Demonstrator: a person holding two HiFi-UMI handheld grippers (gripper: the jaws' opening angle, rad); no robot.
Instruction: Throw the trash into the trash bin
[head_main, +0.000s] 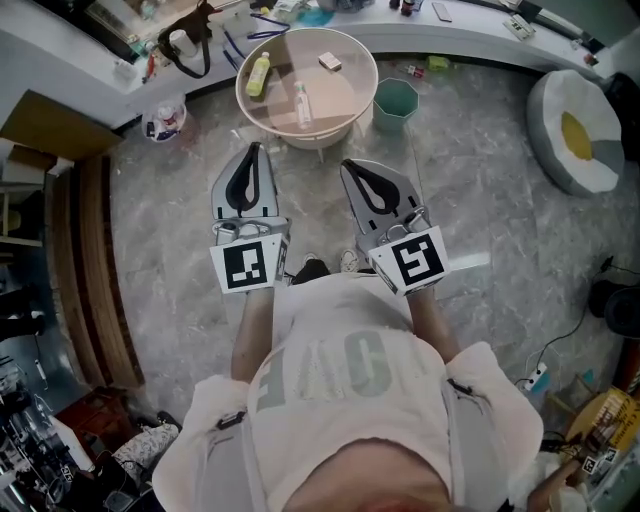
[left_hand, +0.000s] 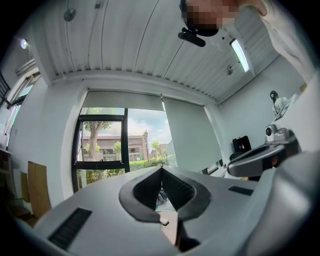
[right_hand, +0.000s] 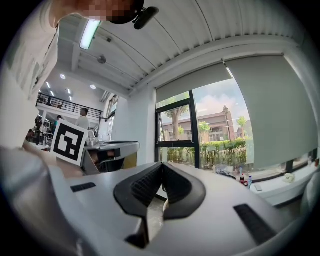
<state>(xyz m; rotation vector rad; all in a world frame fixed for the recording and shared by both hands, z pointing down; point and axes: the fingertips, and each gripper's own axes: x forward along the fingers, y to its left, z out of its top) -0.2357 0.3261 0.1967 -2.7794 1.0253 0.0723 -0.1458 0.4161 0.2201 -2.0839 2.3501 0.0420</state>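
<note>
Neither gripper view shows the trash bin or most of the trash. Both look level across the room at windows and ceiling, and each claw's own grey body fills the lower half. Through the slot behind the left claw (left_hand: 161, 167) a sliver of tan surface with a small pale thing shows, too little to name. The head view cuts off the long far counter at its top edge, and the clutter on it is too small to tell apart.

Both claws are closed tip to tip with nothing between the pads, as each gripper view shows, the right claw (right_hand: 162, 164) included. In the head view they are held side by side above the floor, pointing away from the person.

The round worktop (head_main: 335, 95) stands just beyond the left claw (head_main: 254, 150). On it lie a yellow-green bottle (head_main: 258, 74) at the left, a clear bottle (head_main: 302, 103) in the middle and a small pale packet (head_main: 330, 62) on the far side. The teal trash bin (head_main: 395, 104) stands on the floor just beside the worktop's right edge, farther off than the right claw (head_main: 346, 165) and a little to its right, apart from it.
</note>
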